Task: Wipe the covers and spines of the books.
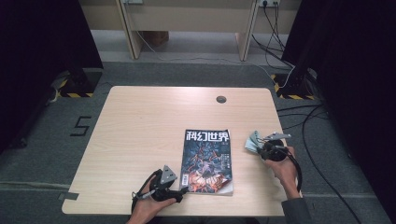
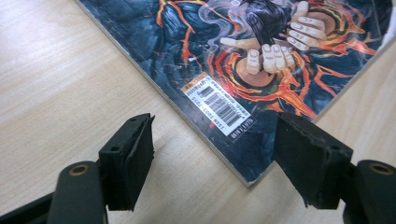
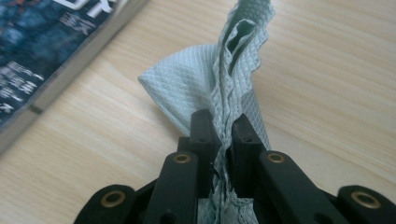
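Note:
A magazine (image 1: 207,161) with a dark, fiery cover lies flat on the wooden table (image 1: 140,126), its barcode corner (image 2: 219,105) nearest my left gripper. My left gripper (image 1: 180,192) rests at that near left corner, jaws open and standing to either side of the corner (image 2: 212,158) without touching it. To the right of the magazine my right gripper (image 1: 258,148) is shut on a pale green cloth (image 1: 253,141). In the right gripper view the folded cloth (image 3: 205,79) is pinched between the jaws and sticks up above the table, beside the magazine's edge (image 3: 70,51).
A small round grommet (image 1: 221,99) sits near the table's far edge. Cables (image 1: 308,121) trail over the floor to the right. A desk frame (image 1: 187,28) stands beyond the table, with dark curtains on both sides.

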The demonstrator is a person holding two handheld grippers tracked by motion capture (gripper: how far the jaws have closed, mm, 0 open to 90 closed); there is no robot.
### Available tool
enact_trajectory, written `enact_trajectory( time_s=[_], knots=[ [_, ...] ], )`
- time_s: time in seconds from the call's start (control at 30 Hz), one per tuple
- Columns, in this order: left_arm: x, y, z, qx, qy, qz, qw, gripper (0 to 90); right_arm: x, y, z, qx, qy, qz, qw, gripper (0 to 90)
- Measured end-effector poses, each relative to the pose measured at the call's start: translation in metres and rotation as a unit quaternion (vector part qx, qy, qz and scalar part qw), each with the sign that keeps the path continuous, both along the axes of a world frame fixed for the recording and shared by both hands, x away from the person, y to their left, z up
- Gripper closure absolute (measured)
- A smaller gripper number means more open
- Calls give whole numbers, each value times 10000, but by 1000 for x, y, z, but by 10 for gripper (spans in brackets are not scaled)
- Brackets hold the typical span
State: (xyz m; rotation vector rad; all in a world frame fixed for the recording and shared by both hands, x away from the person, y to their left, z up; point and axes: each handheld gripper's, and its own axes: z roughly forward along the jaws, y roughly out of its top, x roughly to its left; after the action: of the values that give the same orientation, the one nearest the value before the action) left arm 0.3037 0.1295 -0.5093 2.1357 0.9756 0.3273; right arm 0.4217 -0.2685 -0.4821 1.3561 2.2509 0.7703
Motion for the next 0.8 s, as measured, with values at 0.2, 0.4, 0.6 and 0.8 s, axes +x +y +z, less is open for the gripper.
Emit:
enact_trajectory(
  time_s=[0.2,0.4,0.6,0.8],
  knots=[
    [-2,0,-1,86,73,-107,9999,272,2,-2,-6,-243,108,-118,9996,811],
    [-2,-2,-2,126,73,-152,9998,272,4,-4,-9,-132,170,-185,9996,717],
    [-2,-3,-2,190,46,-177,9997,269,1,2,9,146,-133,-265,9995,535],
    [-2,-3,-2,206,54,-190,9996,267,-4,43,16,369,-163,447,9982,457]
  ],
)
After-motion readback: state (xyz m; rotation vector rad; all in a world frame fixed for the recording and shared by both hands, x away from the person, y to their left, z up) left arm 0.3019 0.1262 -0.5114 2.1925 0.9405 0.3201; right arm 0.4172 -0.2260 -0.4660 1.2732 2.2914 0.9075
